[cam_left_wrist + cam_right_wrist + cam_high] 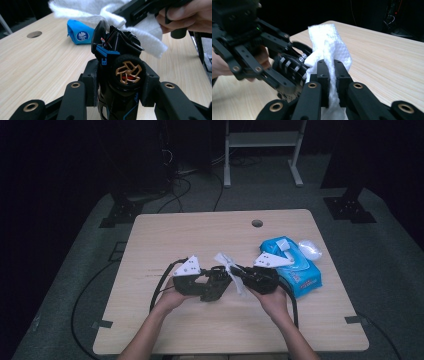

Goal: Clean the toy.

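1. The surface (165,235) is a pale wood-grain top with rounded corners and a round cable hole (257,223) near its far edge, bare over most of its left and far parts
2. It stands on grey carpet (390,270) in a dim room; black stand feet (120,212) sit on the floor at both far corners, loose cables (175,190) trail behind, and a white frame (262,150) rises at the back
3. A blue wipes pack (295,262) lies on the right part of the surface, with a clear wrapper (310,249) touching its far end
4. The left gripper (207,282), held above the near middle of the surface, has its jaws clamped on a black toy car (117,75); the left gripper view shows a copper-spoked wheel (128,72) between the jaw pads and blue trim above it
5. The right gripper (240,276) meets it from the right, its jaws pressed together and pinching a white wipe (329,50), which stands up from between the pads
6. The wipe lies against the top of the car, draped over its upper end in the left gripper view
7. A person's hands (272,302) and forearms come in from the near edge, and black cables (160,285) loop from each gripper across the surface
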The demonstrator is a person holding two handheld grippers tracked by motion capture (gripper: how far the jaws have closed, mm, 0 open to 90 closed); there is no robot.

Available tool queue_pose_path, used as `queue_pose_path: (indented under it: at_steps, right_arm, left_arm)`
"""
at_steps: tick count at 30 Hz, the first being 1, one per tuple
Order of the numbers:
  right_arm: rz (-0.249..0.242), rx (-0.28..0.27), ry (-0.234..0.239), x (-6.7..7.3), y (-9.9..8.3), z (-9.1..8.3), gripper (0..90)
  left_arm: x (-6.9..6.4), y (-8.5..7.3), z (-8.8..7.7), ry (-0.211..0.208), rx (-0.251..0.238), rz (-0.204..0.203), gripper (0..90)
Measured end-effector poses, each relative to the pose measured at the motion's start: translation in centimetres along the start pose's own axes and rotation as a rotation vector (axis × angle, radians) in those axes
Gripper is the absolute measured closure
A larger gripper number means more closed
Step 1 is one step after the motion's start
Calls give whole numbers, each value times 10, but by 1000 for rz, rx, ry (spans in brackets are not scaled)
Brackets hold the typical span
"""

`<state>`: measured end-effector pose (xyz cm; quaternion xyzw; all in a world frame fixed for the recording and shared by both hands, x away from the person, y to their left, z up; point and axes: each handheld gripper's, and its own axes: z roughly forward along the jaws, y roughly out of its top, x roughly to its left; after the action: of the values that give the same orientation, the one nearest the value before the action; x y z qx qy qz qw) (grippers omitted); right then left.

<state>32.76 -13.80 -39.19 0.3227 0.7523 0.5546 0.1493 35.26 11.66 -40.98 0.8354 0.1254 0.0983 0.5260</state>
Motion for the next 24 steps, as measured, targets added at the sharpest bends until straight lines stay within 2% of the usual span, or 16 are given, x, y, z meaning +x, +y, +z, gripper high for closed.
queue_pose_path:
  at_steps: [2, 7, 9, 15, 19, 22, 24]
  right_arm:
    - [-2, -6, 14, 3, 2, 0, 846]
    - [-33, -20, 30, 9, 10, 0, 845]
    - [-33, -20, 32, 8, 10, -1, 845]
    - [-6, 11, -3, -3, 0, -2, 844]
    - [-12, -6, 18, 4, 4, -1, 844]
    - [-45, -18, 28, 11, 9, 1, 844]
    - [-39, -13, 32, 9, 8, 1, 844]
  left_arm:
    - [-1, 1, 2, 1, 7, 6, 584]
    - [-1, 3, 3, -5, -10, -1, 582]
    - [-1, 3, 2, -8, -12, -1, 583]
    - [-1, 0, 1, -7, -9, -5, 584]
    - [-2, 0, 5, -7, 7, 3, 583]
    - [-2, 0, 4, -7, -1, -2, 583]
    - [-2, 0, 3, -1, 5, 4, 583]
